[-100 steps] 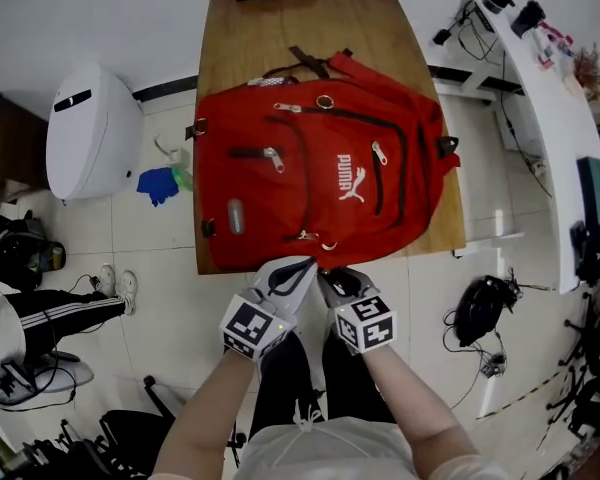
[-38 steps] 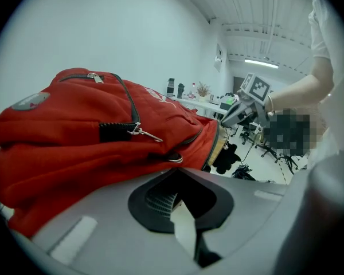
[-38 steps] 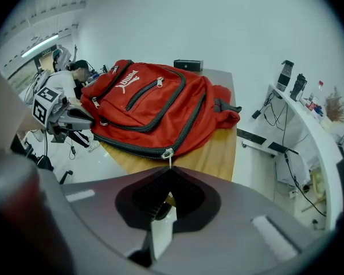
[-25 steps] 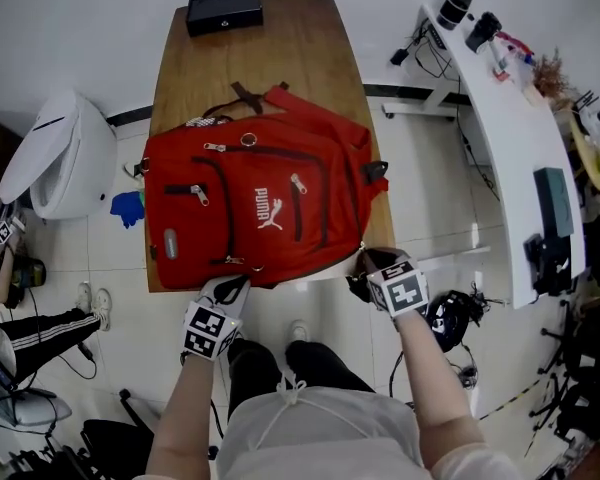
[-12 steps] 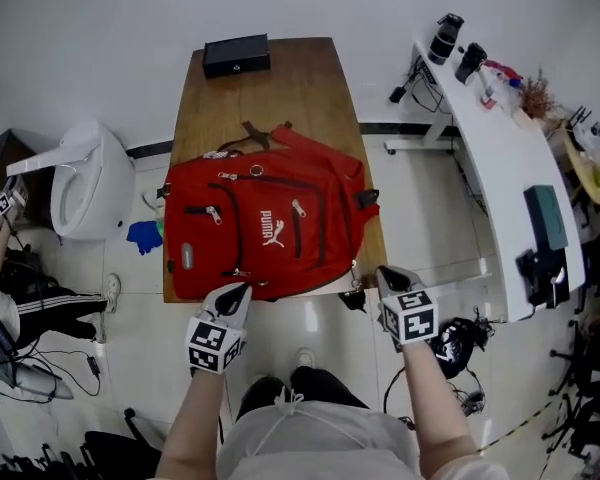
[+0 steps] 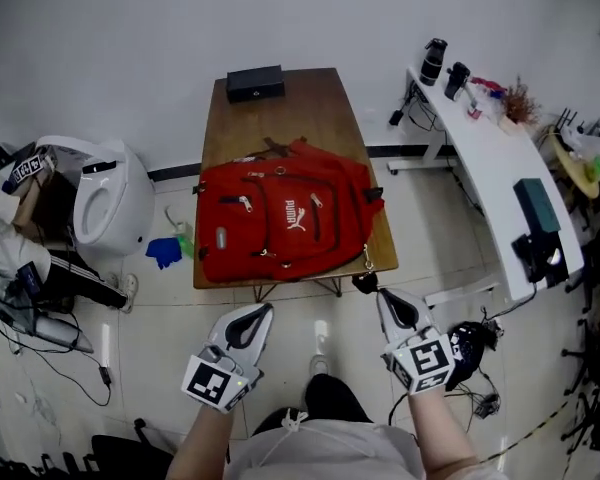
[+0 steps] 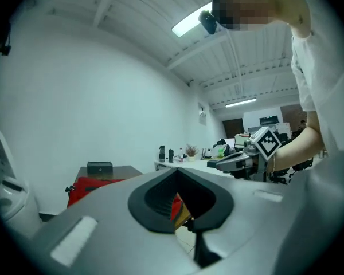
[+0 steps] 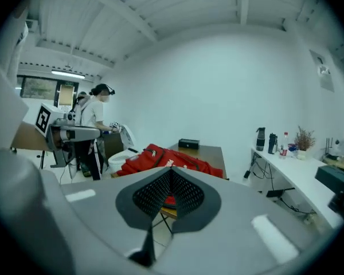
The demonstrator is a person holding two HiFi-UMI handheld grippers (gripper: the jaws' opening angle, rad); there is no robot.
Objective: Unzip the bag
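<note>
Hovering off the desk's near edge, both grippers are empty. The left hand-held gripper has its dark jaws together, and the right hand-held gripper has just closed its mesh-faced jaws tip to tip. Each carries one marker cube. Beyond them, one soft red fabric bag lies flat on the brown wooden desk, handle toward the far end, where one black box sits. Only the right gripper view shows a person standing off to the left. The left gripper view catches the right gripper side-on.
</note>
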